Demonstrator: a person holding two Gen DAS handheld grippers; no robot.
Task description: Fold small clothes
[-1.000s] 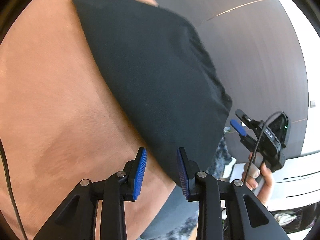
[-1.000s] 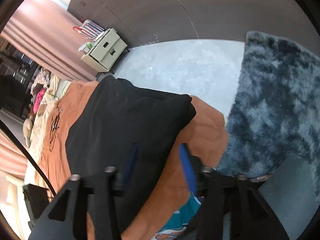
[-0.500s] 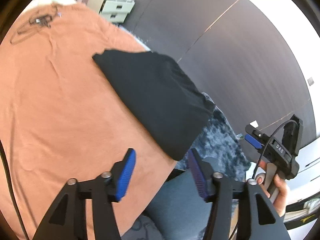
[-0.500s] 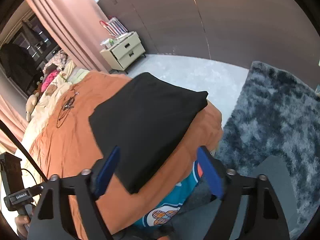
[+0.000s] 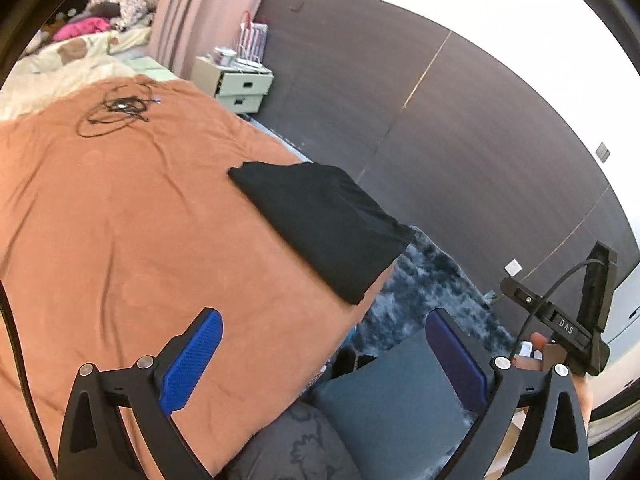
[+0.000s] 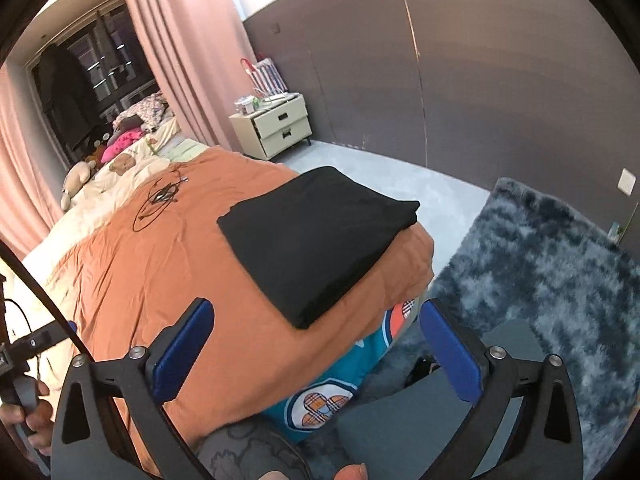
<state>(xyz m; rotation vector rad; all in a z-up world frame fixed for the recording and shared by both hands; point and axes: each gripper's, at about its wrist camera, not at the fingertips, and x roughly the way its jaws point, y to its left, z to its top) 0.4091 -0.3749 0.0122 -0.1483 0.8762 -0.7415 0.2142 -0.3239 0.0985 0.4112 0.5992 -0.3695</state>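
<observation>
The black garment (image 6: 320, 240) lies folded into a flat rectangle on the orange bedspread (image 6: 160, 280), at the corner of the bed nearest the floor; in the right wrist view it sits at the centre of the frame, and in the left wrist view (image 5: 320, 228) it sits just right of centre, one corner reaching the edge of the bed. Nothing touches it.

The left tongs (image 5: 324, 356) fill the bottom of their own frame with the blue pads spread wide apart and nothing between them, held back from the garment. The right tongs (image 6: 316, 352) stand likewise in the bottom of their frame, pads wide apart and holding nothing, short of the garment's near edge.

A loop of black cable (image 6: 160, 200) rests on the bedspread well beyond the garment, toward the upper left. Below the bedspread's edge hangs a teal cloth with a plaid emblem (image 6: 340, 392). A shaggy blue-grey rug (image 6: 540, 260) covers the floor at the right of the frame. A cream nightstand (image 6: 276, 128) stands against the dark wall (image 6: 480, 80) beside the pink curtain (image 6: 180, 60), upper centre.
</observation>
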